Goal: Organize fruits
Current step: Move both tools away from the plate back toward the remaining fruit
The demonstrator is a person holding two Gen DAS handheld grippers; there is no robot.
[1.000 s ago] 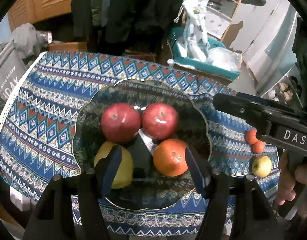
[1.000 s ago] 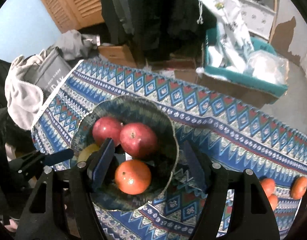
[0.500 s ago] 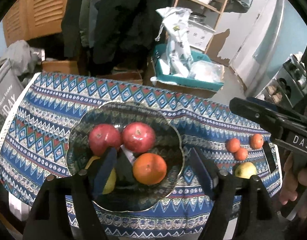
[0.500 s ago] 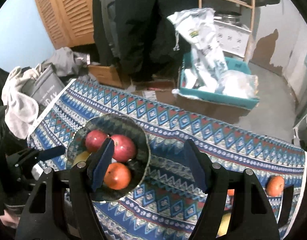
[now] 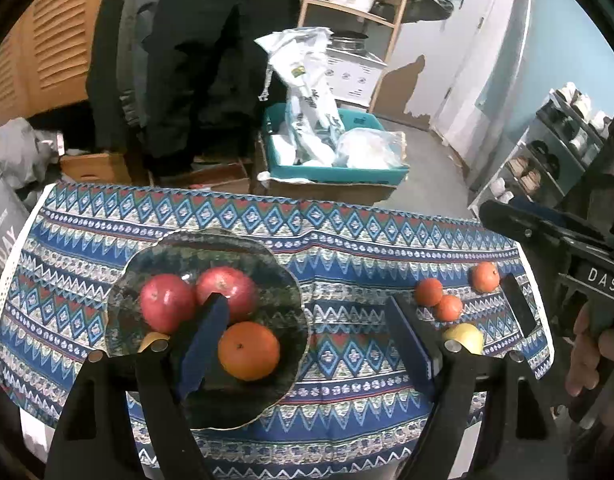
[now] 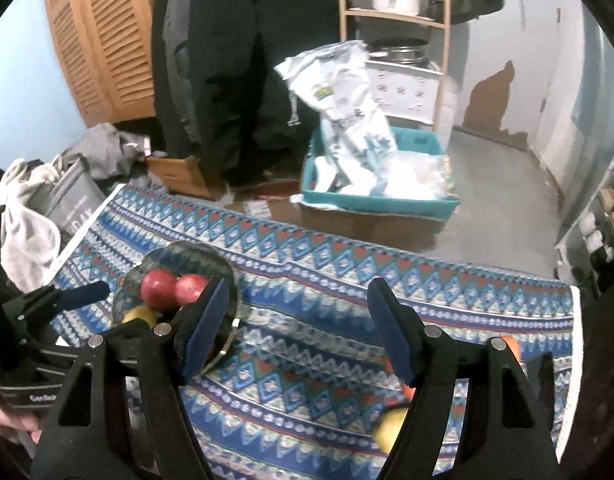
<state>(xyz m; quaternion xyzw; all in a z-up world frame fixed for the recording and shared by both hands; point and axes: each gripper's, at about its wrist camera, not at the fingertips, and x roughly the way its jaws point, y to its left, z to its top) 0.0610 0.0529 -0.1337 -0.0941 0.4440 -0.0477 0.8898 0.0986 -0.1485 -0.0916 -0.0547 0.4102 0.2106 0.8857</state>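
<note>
Left gripper: I'm watching its jaws spreading, nothing between them.
Right gripper: jaws standing apart, empty.
Bowl: sitting on the surface's patterned cloth, holding two red apples, an orange.
Loose fruit: tangerines, yellow apple lying well apart from it.

— Where is there room on the tablecloth?
— Bare middle and far edge.
— What blocks the ends?
— The bowl at the left end; small fruits cluster near the right edge.

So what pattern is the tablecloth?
Blue, white and red zigzag-and-diamond bands on the tablecloth, clearest in the left wrist view.
</note>
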